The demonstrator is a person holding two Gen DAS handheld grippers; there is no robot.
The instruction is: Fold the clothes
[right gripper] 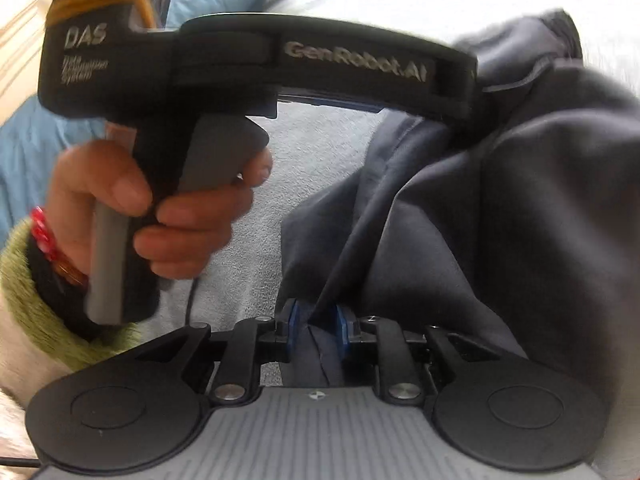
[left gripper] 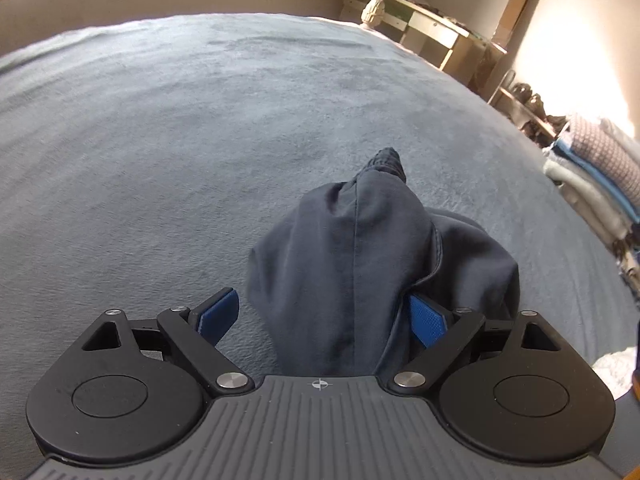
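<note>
Dark navy garment (left gripper: 360, 264), bunched and creased on the bed (left gripper: 160, 140); right gripper (right gripper: 316, 330) jaws clamp its fold, left gripper (left gripper: 320, 316) jaws gape apart around it.

A dark navy garment (left gripper: 360, 264) is seen on a grey-blue blanket (left gripper: 160, 140). Blue pads (left gripper: 218, 314) are borne by black fingers. At three o'clock, a pink-and-white checked textile (left gripper: 600, 148) is stacked over pale blue ones.

grey-blue blanketed bed (left gripper: 168, 128) — dark navy garment (left gripper: 360, 248) bunched on it
</note>
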